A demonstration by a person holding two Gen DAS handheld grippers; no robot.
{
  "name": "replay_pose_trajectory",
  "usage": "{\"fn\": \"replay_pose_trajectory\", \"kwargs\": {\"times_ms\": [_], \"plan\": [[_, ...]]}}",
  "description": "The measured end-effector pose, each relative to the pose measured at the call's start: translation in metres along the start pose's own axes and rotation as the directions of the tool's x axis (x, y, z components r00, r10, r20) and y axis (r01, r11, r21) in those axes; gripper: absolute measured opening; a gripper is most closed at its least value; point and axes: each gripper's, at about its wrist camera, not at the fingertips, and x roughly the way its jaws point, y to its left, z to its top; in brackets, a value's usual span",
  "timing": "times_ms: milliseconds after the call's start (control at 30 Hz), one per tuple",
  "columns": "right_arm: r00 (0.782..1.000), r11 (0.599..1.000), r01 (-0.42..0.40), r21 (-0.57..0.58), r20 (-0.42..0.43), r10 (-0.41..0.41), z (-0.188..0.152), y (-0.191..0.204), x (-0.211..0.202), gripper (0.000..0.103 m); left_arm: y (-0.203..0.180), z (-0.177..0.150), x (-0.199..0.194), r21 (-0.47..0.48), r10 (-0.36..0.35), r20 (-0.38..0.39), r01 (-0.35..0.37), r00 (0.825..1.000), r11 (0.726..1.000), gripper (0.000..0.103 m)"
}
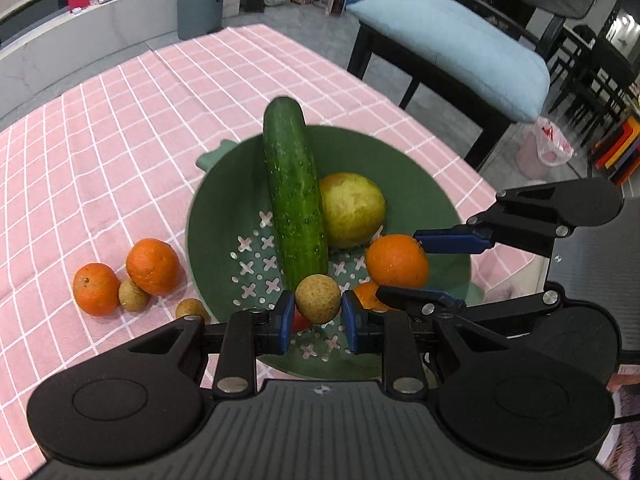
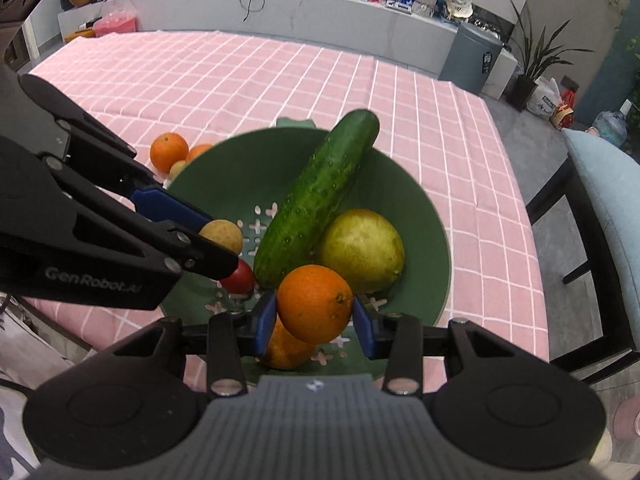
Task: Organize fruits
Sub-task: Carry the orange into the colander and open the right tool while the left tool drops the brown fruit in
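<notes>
A green colander bowl point(image 1: 416, 184) point(image 2: 224, 176) on the pink checked cloth holds a cucumber point(image 1: 294, 196) point(image 2: 316, 196), a yellow-green round fruit point(image 1: 352, 210) point(image 2: 362, 250), an orange point(image 2: 286, 350) and a red tomato point(image 2: 240, 278). My left gripper point(image 1: 318, 316) is shut on a small tan longan point(image 1: 318, 298) point(image 2: 222, 234) above the bowl's near side. My right gripper point(image 2: 314, 322) is shut on an orange point(image 2: 314, 304) point(image 1: 396, 260) above the bowl.
Two oranges point(image 1: 152, 266) point(image 1: 96, 288) and two small tan longans point(image 1: 133, 295) point(image 1: 192, 309) lie on the cloth left of the bowl. A dark chair with a light blue cushion point(image 1: 452, 48) stands past the table's right edge.
</notes>
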Motion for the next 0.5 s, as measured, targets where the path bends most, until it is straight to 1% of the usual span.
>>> {"fn": "replay_pose_trajectory", "kwargs": {"times_ms": [267,500], "plan": [[0.999,0.999,-0.005,-0.038,-0.044,0.004,0.000,0.003,0.011,0.038,0.001,0.000,0.018,0.013,0.013,-0.054,-0.012,0.998,1.000,0.028],[0.999,0.999,0.004,-0.050,-0.050,-0.007,0.000,0.005,0.012,0.039,0.002,-0.001,0.020,0.013,0.015,-0.057,-0.014,0.998,1.000,0.029]]}}
